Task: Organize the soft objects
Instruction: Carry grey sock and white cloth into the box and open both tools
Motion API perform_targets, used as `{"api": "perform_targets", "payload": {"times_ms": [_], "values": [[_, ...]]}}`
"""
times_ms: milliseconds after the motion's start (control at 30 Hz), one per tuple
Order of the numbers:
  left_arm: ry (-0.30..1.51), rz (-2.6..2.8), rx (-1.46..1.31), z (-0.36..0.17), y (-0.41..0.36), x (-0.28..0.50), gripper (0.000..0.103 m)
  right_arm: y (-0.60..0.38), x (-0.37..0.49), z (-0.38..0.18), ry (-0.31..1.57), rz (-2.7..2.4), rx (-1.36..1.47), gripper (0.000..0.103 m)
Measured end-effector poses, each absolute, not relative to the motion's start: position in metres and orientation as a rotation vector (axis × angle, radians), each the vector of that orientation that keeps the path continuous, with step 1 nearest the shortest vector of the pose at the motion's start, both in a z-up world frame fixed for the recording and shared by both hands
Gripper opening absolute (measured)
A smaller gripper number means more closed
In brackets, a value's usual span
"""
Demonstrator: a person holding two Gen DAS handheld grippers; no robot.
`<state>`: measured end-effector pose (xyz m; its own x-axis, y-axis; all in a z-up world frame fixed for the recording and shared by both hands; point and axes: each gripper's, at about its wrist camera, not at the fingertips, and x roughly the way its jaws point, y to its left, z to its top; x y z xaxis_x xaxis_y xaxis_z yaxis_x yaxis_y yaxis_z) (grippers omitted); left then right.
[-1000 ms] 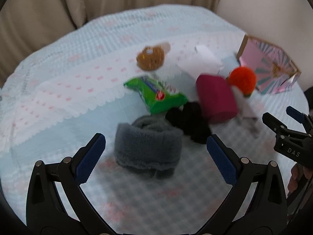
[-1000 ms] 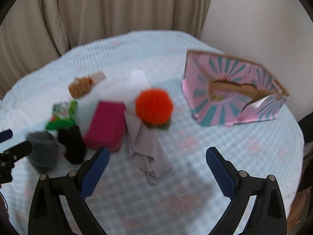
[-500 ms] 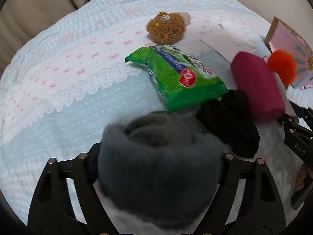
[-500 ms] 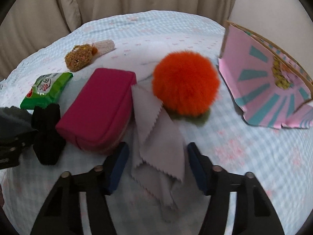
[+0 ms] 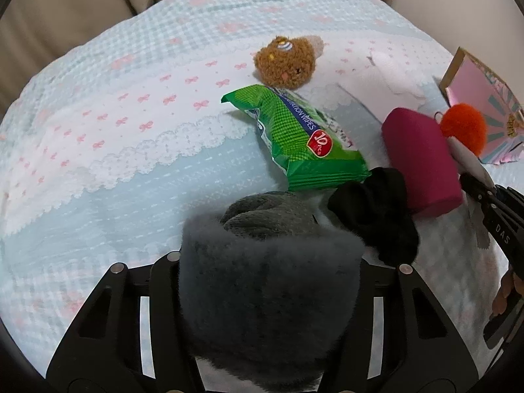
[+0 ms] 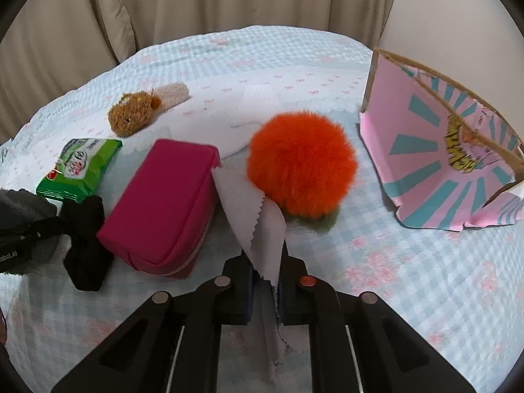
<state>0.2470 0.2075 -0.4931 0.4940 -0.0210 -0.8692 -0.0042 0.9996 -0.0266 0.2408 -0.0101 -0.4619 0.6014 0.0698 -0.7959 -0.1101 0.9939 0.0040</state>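
My left gripper (image 5: 268, 281) is shut on a fluffy grey fabric roll (image 5: 268, 294), which fills the space between its fingers and hides the tips. My right gripper (image 6: 266, 281) is shut on a thin pale grey cloth (image 6: 258, 226) with zigzag edges, lifted off the table beside the orange pom-pom (image 6: 301, 163). A magenta pouch (image 6: 163, 203), a black fabric bundle (image 5: 376, 213), a green wipes packet (image 5: 294, 144) and a brown plush (image 5: 285, 65) lie on the table.
A pink and teal open cardboard box (image 6: 435, 150) stands at the right. White paper (image 6: 249, 114) lies behind the pom-pom. The table has a light blue checked cloth (image 5: 98, 163). Beige curtains (image 6: 163, 6) hang behind. The right gripper's body (image 5: 497, 216) shows in the left wrist view.
My left gripper moved in and closed on the grey roll. My right gripper moved forward and closed on the grey cloth, lifting its edge.
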Motion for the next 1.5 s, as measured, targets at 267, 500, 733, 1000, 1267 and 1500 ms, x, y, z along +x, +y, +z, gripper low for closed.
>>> {"api": "perform_targets", "payload": {"times_ms": [267,500,733,1000,1267,1500], "values": [[1.024,-0.021,-0.052,-0.442,0.201,0.224,0.047,-0.018,0.224,-0.412,0.902,0.082,-0.005,0.010],[0.966,-0.056,-0.110,-0.355,0.185,0.214,0.047,-0.033,0.199,-0.338,0.898,0.052,0.073,0.010],[0.907,-0.078,-0.120,-0.270,0.148,0.211,0.047,-0.065,0.177,-0.255,0.856,0.023,0.130,0.010],[0.856,-0.114,-0.109,-0.213,0.079,0.226,0.047,-0.136,0.185,-0.189,0.827,0.006,0.148,0.010],[0.856,-0.098,-0.131,-0.193,-0.034,0.254,0.047,-0.239,0.218,-0.177,0.872,0.067,0.133,0.010],[0.919,-0.088,-0.155,-0.222,-0.132,0.295,0.047,-0.319,0.264,-0.191,0.958,0.130,0.069,0.010]]}}
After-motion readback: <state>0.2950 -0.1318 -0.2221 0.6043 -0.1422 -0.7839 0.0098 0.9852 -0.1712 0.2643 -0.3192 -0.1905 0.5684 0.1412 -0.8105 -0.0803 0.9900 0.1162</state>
